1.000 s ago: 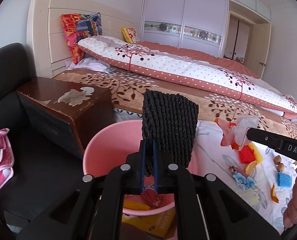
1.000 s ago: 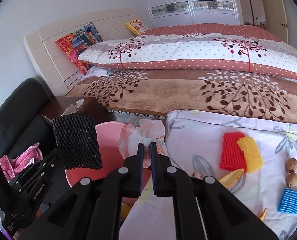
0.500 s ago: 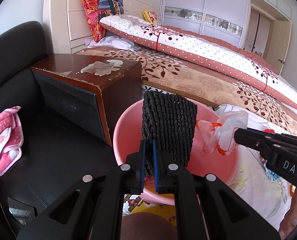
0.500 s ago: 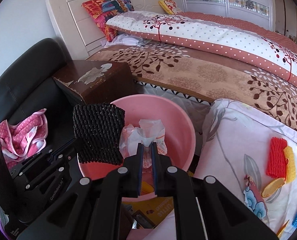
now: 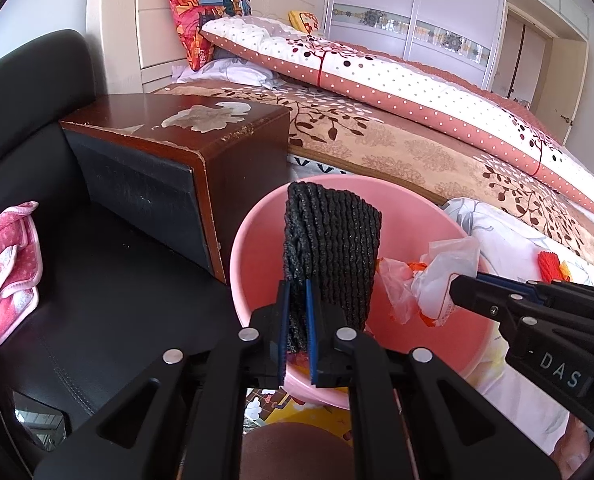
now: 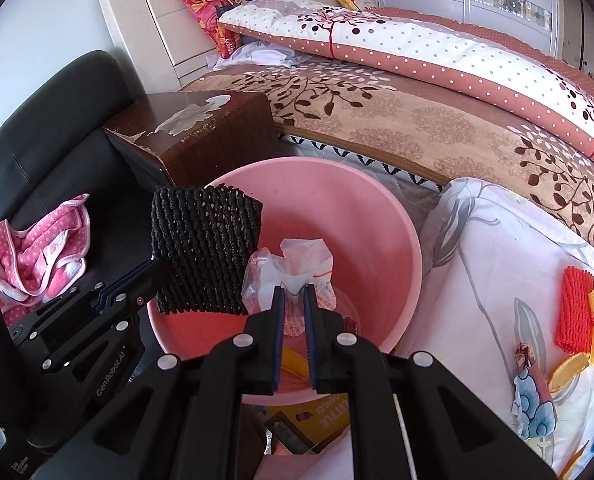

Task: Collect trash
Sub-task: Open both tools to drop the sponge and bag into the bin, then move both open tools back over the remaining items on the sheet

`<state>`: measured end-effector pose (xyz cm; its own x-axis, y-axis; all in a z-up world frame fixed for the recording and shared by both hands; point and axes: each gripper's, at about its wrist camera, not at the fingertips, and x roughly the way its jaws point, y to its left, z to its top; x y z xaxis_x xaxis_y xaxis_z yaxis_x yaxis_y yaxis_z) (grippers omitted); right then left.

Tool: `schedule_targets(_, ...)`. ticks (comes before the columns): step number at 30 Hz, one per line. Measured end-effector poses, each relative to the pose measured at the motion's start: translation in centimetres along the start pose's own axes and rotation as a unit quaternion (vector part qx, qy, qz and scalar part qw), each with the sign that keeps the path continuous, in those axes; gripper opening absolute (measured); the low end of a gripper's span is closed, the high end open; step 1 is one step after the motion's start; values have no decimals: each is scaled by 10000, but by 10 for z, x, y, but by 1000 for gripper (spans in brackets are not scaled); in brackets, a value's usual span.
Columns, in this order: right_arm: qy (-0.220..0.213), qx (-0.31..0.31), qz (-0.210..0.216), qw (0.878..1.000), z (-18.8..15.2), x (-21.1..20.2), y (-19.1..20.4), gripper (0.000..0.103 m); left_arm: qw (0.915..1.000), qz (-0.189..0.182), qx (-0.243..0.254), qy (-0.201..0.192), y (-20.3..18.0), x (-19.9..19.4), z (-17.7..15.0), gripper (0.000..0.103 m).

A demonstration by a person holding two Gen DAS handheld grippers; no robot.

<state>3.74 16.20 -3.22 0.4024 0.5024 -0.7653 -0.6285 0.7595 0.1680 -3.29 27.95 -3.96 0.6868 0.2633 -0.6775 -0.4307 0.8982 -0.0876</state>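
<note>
Beside the bed, I hold both loads over the pink bin, left hand-held gripper clenched on black foam net, right hand-held gripper on a crumpled wrapper; next I judge both must release.

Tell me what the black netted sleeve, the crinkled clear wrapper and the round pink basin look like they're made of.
Black netted sleeve: looks like soft foam mesh, matte, with an open diamond weave.
Crinkled clear wrapper: thin plastic film, translucent and creased.
Round pink basin: probably moulded plastic, with a smooth, slightly glossy wall.
</note>
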Motion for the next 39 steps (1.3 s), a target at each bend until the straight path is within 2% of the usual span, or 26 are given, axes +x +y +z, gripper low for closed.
schedule_targets(8, -1, 10, -44, 10000, 0, 5, -4, 9, 9999, -22, 53, 113, -3, 9, 1, 9)
schedule_targets(9, 0, 8, -38, 10000, 0, 5, -5, 9, 9999, -8, 59, 131, -3, 10, 1, 11)
schedule_targets(13, -2, 11, -38, 10000, 0, 5, -5, 9, 9999, -23, 16, 116, -4, 10, 2, 31)
schedule_targets(15, -14, 15, -27, 10000, 0, 5, -6, 11, 9999, -34, -11, 100, -4, 9, 2, 32)
schedule_targets(19, -104, 3, -6, 9999, -1, 0, -9, 25, 9999, 2, 5, 102, -6, 7, 3, 32)
schedule_targets(23, -194, -29, -31, 9998, -5, -9, -12, 31, 10000, 3, 24, 78, -10, 4, 5, 32)
schedule_targets(27, -328, -24, -86, 9994, -9, -23, -16, 36, 9999, -126, 0, 22, -17, -4, 6, 32)
schedule_targets(30, -459, 17, -161, 9988, -14, -34, -21, 44, 9996, -268, 2, -24, -24, -10, 7, 32)
schedule_targets(39, -748, 137, -332, 9966, -32, -72, -39, 52, 9986, -422, 298, -121, -57, -27, 6, 32)
